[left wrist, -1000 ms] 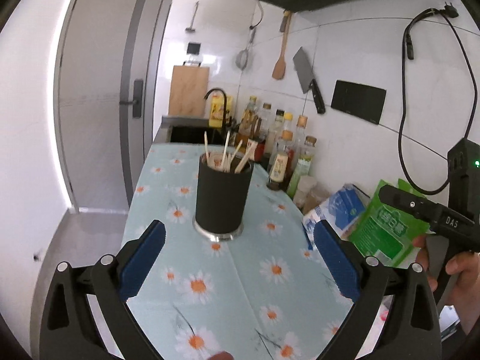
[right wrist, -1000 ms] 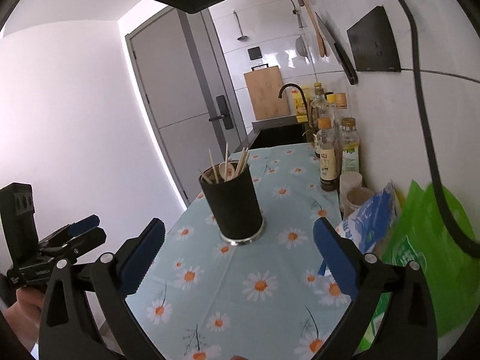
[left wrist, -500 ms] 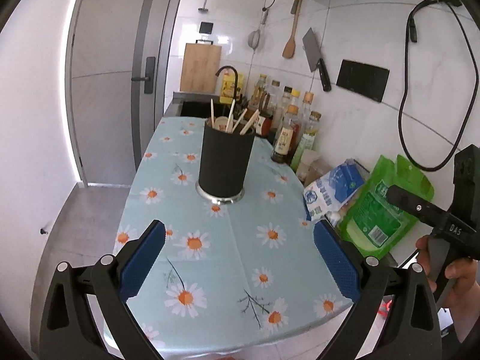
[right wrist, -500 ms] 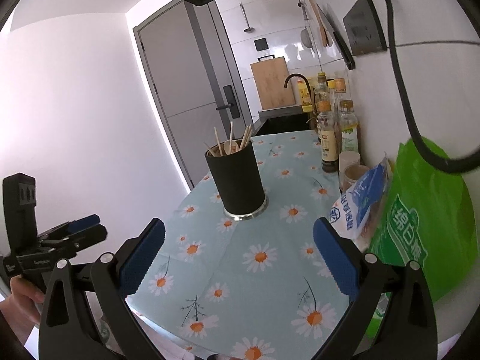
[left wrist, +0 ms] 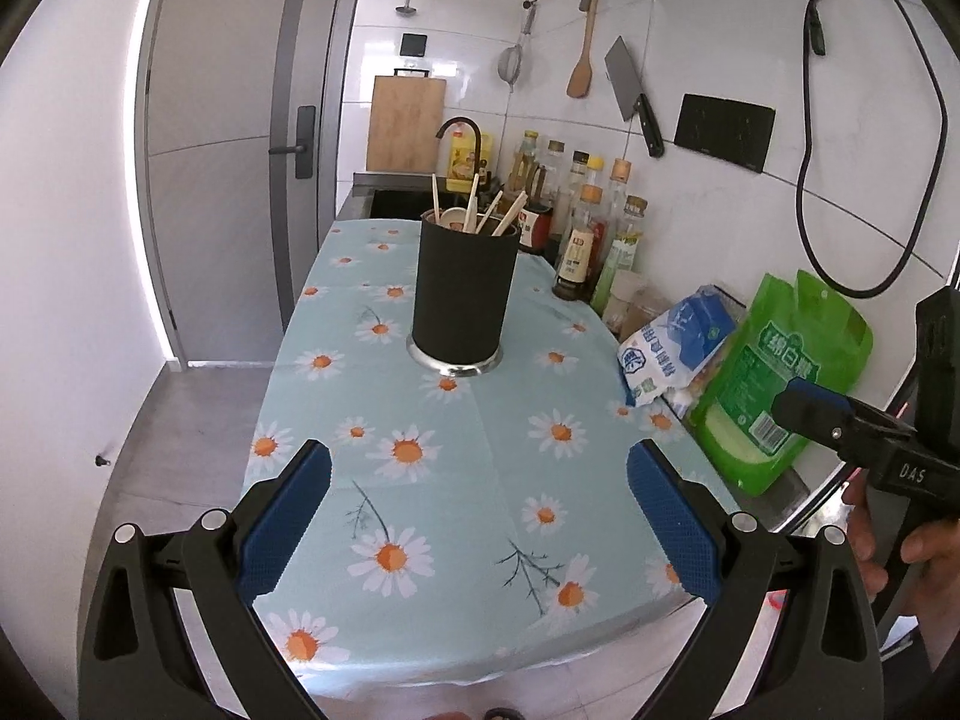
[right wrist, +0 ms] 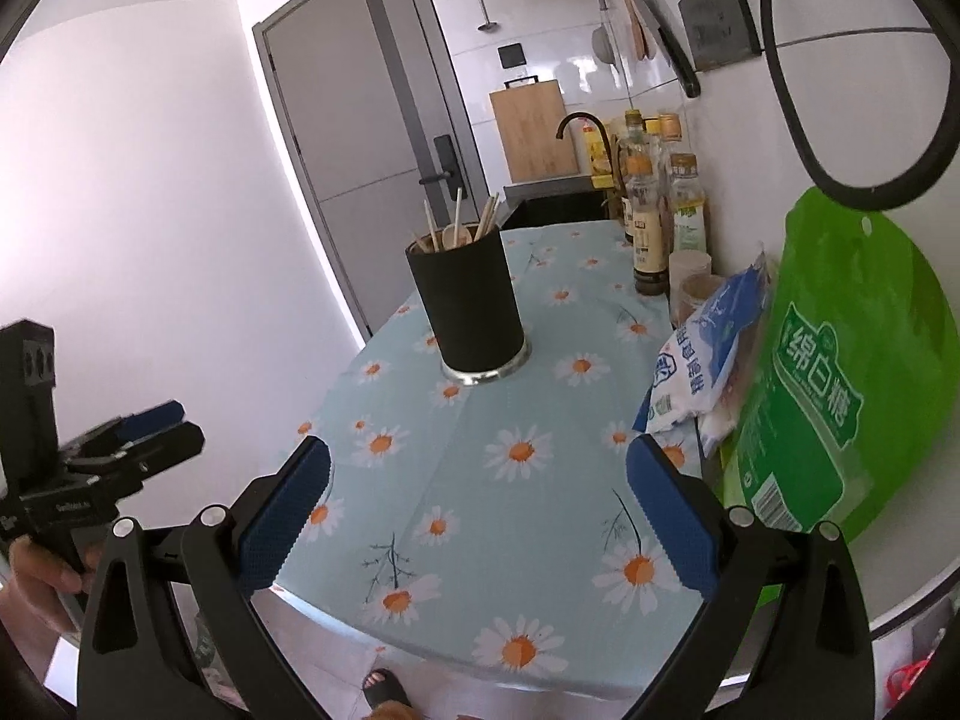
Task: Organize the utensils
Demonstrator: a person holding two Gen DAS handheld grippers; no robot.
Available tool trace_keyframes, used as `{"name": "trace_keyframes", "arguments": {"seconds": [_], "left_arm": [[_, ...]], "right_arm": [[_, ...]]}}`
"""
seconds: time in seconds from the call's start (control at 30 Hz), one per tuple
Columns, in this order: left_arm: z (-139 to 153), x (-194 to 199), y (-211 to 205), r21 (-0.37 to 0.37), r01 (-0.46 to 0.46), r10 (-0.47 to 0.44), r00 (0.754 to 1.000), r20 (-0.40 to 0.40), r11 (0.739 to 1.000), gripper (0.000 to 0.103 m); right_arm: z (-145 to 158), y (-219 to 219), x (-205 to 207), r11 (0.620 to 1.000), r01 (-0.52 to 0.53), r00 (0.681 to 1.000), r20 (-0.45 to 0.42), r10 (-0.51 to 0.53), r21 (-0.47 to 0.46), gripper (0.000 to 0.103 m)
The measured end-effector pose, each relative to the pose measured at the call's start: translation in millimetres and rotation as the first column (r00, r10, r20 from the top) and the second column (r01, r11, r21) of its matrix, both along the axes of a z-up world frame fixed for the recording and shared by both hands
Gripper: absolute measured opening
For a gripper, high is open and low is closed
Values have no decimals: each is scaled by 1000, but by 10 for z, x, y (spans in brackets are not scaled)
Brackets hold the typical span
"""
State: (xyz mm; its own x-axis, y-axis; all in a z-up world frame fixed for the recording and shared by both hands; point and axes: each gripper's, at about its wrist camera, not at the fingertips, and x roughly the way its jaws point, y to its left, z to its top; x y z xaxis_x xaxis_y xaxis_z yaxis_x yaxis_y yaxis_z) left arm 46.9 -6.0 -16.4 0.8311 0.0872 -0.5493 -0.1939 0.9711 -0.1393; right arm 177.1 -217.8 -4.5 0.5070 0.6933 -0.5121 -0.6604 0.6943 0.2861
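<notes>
- on the daisy-print worktop (left wrist: 480,480), a black utensil holder (left wrist: 465,294) stands upright near the middle, its long axis vertical, ringed at the base by a shiny metal rim.
- inside it, chopsticks (left wrist: 510,213) and a wooden spoon (left wrist: 451,217) stand handle-down or tip-down (cannot tell which), their upper ends fanning out above the rim, most leaning toward the wall side.
- left claw (left wrist: 478,522) hangs over the near edge of the worktop, jaws spread wide, holding nothing, well apart from the holder.
- right claw (right wrist: 478,519) is likewise wide open and empty, facing the holder from the near edge.
- along the wall sit sauce bottles (left wrist: 579,246), a blue-and-white bag (left wrist: 672,354) and a green bag (left wrist: 774,378).
- a hand (left wrist: 900,546) grips the right tool's handle at the left view's right edge.
</notes>
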Motion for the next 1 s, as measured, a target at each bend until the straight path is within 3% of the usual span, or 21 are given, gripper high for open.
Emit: {"name": "trace_keyframes", "arguments": {"seconds": [0.43,1.0], "left_arm": [[-88,13,19,1,43,-43,998,-48,999,96],[-151,45,45,-19,34,-35,998,-61,999,96]], "right_arm": [[-78,61,-79,1000,4,1000,-21,-5,-17,98],[-108,134,-44,999,-9,1000,-11,8,-41,98]]}}
